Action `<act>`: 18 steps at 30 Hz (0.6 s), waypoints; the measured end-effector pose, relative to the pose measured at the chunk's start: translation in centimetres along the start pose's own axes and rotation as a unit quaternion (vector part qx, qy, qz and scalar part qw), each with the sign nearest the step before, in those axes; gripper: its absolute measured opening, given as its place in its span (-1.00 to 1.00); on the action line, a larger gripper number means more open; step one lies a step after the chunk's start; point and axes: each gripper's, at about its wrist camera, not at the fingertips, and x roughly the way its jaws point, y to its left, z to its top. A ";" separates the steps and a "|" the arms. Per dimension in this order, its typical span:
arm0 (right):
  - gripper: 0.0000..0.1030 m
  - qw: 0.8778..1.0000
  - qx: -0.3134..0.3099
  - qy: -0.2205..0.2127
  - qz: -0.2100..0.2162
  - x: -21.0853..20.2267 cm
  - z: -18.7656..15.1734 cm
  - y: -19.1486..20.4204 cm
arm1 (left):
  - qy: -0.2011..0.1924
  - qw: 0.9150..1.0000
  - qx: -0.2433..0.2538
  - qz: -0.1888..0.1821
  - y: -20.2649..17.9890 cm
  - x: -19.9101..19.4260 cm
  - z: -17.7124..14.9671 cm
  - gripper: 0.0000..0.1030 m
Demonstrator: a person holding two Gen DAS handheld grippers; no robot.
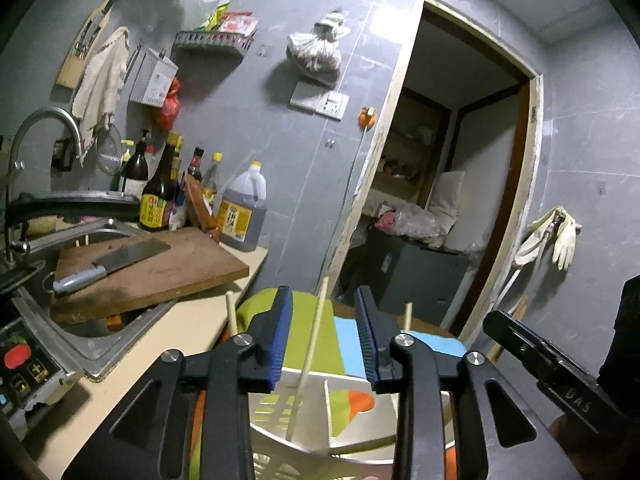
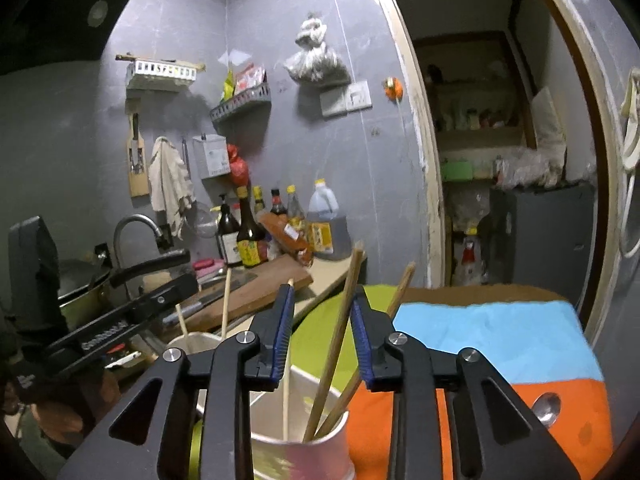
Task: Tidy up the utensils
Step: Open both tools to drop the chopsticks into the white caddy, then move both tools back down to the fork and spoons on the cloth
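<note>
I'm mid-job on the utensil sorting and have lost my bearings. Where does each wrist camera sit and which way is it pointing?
Left wrist: on the left gripper, looking along its open blue-padded fingers over the white holder with a pale chopstick toward the doorway; the right gripper's black body shows at right.
Right wrist: on the right gripper, jaws open around a brown chopstick standing in the holder; the left gripper's body shows at left.
Shared: holder, cutting board, sauce bottles, colored mat.
</note>
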 end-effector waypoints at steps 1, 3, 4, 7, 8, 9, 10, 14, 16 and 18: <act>-0.35 1.000 -0.006 -0.008 -0.005 -0.2 0.2 0.2 | -0.001 1.000 0.004 0.001 -0.3 -0.2 0.2 -0.41; -0.05 1.000 -0.012 -0.024 -0.011 -0.7 0.4 0.4 | -0.004 1.000 0.010 0.003 -0.8 -0.7 0.5 -0.22; 0.00 0.999 -0.013 -0.039 -0.016 -1.3 0.7 0.4 | -0.008 1.000 0.011 0.003 -1.1 -1.0 0.6 -0.05; 0.44 0.996 -0.015 -0.076 -0.036 -2.7 1.3 0.2 | -0.020 1.000 0.012 0.003 -1.7 -1.7 0.9 0.16; 0.63 0.995 -0.013 -0.086 -0.042 -3.2 1.5 0.0 | -0.022 1.000 0.013 0.003 -2.0 -1.9 1.0 0.24; 0.66 0.995 -0.009 -0.093 -0.044 -3.6 1.7 -0.2 | -0.024 1.000 0.014 0.002 -2.2 -2.0 1.1 0.30; 0.67 0.994 -0.006 -0.102 -0.048 -4.1 2.0 -0.4 | -0.026 1.000 0.015 0.002 -2.5 -2.2 1.1 0.45; 1.00 0.990 -0.013 -0.115 -0.080 -5.9 2.7 -1.4 | -0.044 0.999 0.018 -0.006 -3.7 -3.2 1.2 0.85; 1.00 0.988 -0.016 -0.119 -0.094 -6.9 2.7 -2.0 | -0.052 0.998 0.023 -0.007 -4.4 -3.6 1.1 0.93; 1.00 0.987 -0.021 -0.112 -0.110 -7.9 2.7 -2.6 | -0.054 0.998 0.027 -0.006 -5.2 -3.8 0.9 0.94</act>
